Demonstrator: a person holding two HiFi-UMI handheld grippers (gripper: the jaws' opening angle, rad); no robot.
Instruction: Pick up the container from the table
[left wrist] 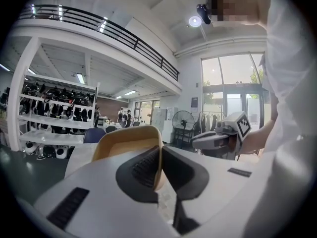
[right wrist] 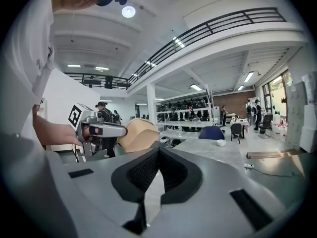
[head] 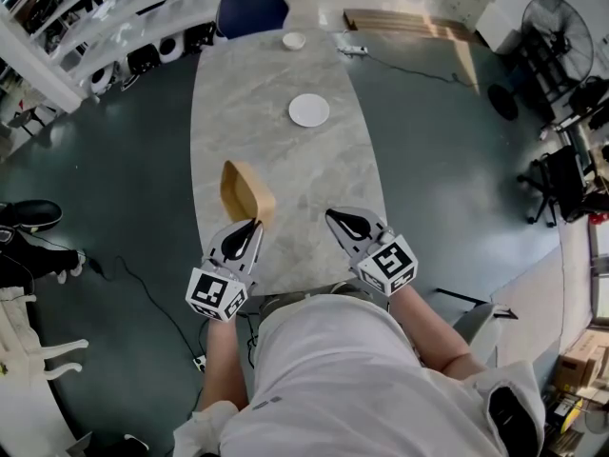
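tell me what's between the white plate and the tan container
Nothing: in the head view only bare table lies between the plate and the container.

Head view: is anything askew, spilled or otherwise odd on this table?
Only the tan container stands out: it is tipped steeply on edge at the near end of the table, one wall pinched in the left gripper. Nothing looks spilled or damaged. The white plate and small bowl farther back sit flat.

Open tabletop [head: 314, 174] ahead, tan container [head: 245, 191] held up at left, white plate [head: 308, 109] mid-table, bowl [head: 294, 40] beyond
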